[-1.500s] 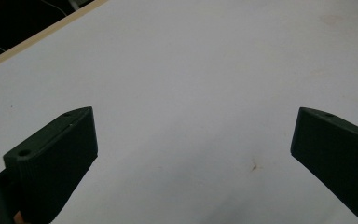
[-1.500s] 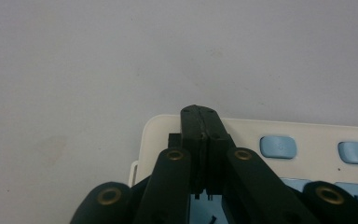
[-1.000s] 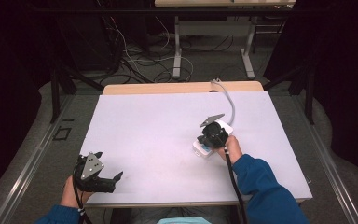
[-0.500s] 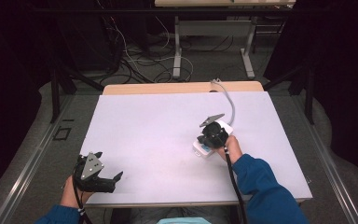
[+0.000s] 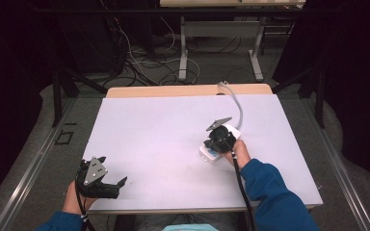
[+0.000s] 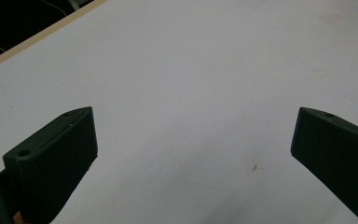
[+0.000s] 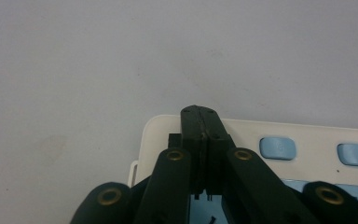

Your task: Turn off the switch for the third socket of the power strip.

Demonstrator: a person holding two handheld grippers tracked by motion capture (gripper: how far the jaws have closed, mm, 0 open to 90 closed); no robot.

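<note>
presently, the right hand-held gripper (image 5: 215,144) rests, jaws pressed together with nothing between them, tips down on a white power strip (image 5: 208,155) that lies on the right half of the white bench (image 5: 164,130); its grey cord (image 5: 236,103) runs to the far edge. in the right gripper view the closed tips (image 7: 200,114) sit at the strip's end (image 7: 158,130), beside a row of pale blue buttons (image 7: 278,147). the step in hand appears to be pressing or prodding a switch on the strip, not grasping it. the left hand-held gripper (image 5: 113,187), jaws spread and empty, idles over the near left corner, well apart. the next move likely calls for shifting the closed tips squarely onto a button and pushing straight down, so the strip does not slide.
</note>
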